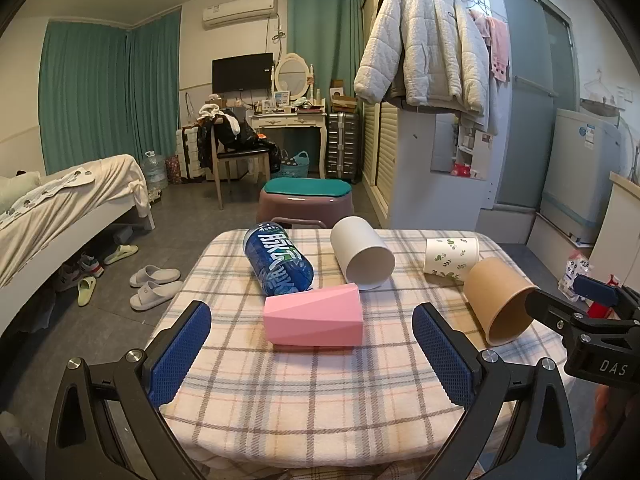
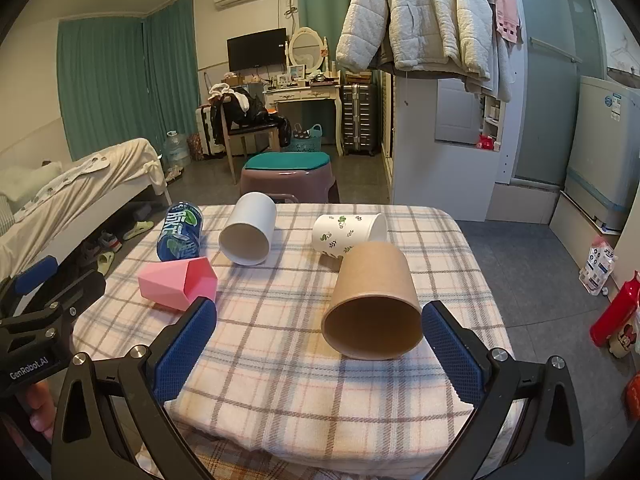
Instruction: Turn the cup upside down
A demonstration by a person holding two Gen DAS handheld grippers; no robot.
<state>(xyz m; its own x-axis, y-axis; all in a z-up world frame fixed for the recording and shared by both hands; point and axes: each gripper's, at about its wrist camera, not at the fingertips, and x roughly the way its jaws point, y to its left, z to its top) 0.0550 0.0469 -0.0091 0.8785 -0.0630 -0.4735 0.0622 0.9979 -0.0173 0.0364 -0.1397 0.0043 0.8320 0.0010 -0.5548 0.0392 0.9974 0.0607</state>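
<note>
Several cups lie on their sides on the plaid-covered table [image 1: 320,392]. A pink faceted cup [image 1: 314,317] lies just ahead of my open left gripper [image 1: 312,352]; it also shows in the right wrist view [image 2: 178,282]. A brown paper cup [image 2: 374,306] lies with its mouth toward me, close ahead of my open right gripper [image 2: 320,350]; it also shows in the left wrist view [image 1: 498,300]. A white cup [image 1: 362,258] [image 2: 249,234] and a leaf-print cup [image 1: 451,258] [image 2: 348,234] lie farther back. Both grippers are empty.
A blue can [image 1: 278,262] [image 2: 180,230] lies on its side at the table's back left. A purple stool with a green cushion [image 1: 306,196] stands beyond the table. A bed [image 1: 60,208] is at the left, slippers [image 1: 154,284] on the floor.
</note>
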